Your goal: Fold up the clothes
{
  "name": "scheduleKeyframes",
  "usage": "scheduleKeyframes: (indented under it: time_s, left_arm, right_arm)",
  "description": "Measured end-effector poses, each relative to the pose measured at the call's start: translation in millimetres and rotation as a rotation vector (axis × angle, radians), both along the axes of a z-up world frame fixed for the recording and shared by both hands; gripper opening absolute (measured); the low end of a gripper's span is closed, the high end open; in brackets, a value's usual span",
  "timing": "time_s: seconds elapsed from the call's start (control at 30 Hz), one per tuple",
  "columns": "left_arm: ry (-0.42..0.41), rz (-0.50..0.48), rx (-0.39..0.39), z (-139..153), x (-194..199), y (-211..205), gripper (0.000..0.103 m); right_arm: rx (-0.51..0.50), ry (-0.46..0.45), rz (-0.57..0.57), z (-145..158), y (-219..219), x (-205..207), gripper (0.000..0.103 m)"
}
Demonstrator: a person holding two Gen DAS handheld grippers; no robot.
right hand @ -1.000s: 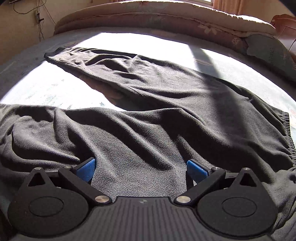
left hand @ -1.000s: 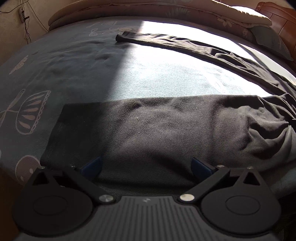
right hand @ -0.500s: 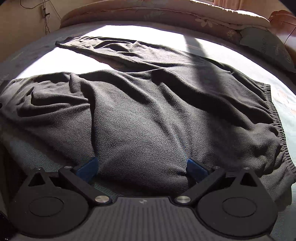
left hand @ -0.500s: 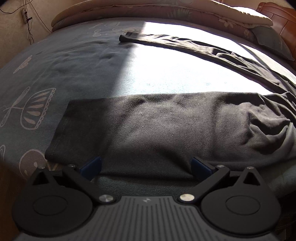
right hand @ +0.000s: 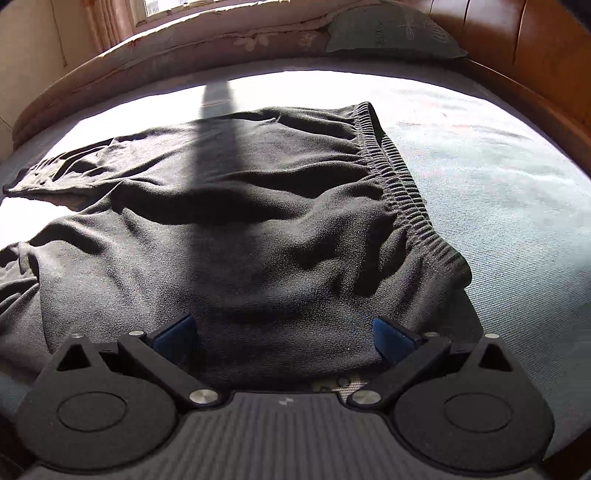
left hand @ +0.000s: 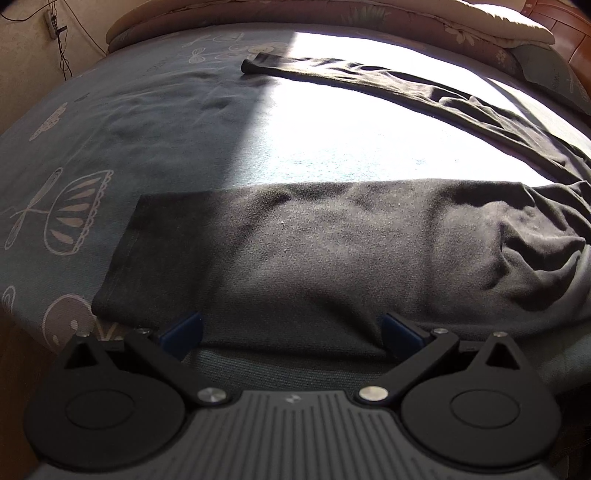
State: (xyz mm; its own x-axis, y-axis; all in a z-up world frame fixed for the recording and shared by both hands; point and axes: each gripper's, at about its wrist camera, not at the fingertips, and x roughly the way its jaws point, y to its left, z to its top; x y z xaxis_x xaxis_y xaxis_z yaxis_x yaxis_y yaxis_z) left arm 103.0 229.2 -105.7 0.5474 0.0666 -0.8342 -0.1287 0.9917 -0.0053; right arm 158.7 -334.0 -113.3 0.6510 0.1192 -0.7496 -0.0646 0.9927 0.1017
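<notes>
Black trousers (left hand: pixel 332 251) lie spread on the bed, legs apart. In the left wrist view the near leg runs across the front, its hem at the left, and the far leg (left hand: pixel 388 85) stretches across the sunlit back. My left gripper (left hand: pixel 291 334) stands open at the near leg's front edge, nothing between its blue pads. In the right wrist view the seat of the trousers (right hand: pixel 240 221) fills the middle, with the ribbed waistband (right hand: pixel 402 184) at the right. My right gripper (right hand: pixel 284 338) is open at the near edge of the cloth, holding nothing.
The bed sheet (left hand: pixel 110 122) is grey-blue with white drawings, half in sun. A rolled quilt (right hand: pixel 184 48) and a pillow (right hand: pixel 391 33) lie along the back. A wooden headboard (right hand: pixel 532 59) curves on the right. The bed's front edge drops off beside my left gripper.
The right gripper has swung right along the trousers, from the legs to the waistband end. The left gripper has drawn back slightly; the near leg's front edge now shows.
</notes>
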Motion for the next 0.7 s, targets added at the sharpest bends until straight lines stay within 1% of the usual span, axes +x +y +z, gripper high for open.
scheduleKeyframes:
  time_s: [0.1,0.2,0.3,0.37,0.47,0.53,0.6,0.7]
  left_arm:
    - [-0.014,-0.072,-0.021,13,7,-19,0.102]
    - [-0.039,-0.181,-0.029,25,18,-53,0.102]
    - [-0.047,-0.292,-0.039,31,32,-88,0.102]
    - [-0.043,-0.346,-0.043,29,41,-110,0.102]
    - [-0.024,-0.374,-0.062,21,47,-126,0.102]
    - [-0.003,-0.373,-0.08,14,50,-129,0.102]
    - [0.023,-0.362,-0.093,6,52,-127,0.102]
    - [0.03,-0.331,-0.118,-2,51,-117,0.102]
  right_arm:
    - [0.03,-0.059,-0.004,11,-5,2,0.103]
    - [0.045,-0.108,0.022,20,1,21,0.103]
    - [0.071,-0.134,0.051,21,11,45,0.103]
    - [0.113,-0.112,0.049,14,12,57,0.103]
    - [0.1,-0.074,0.009,-2,1,55,0.103]
    - [0.095,-0.081,-0.008,-6,-8,46,0.103]
    - [0.098,-0.072,-0.044,0,-15,38,0.103]
    - [0.091,-0.067,-0.083,17,-9,22,0.103]
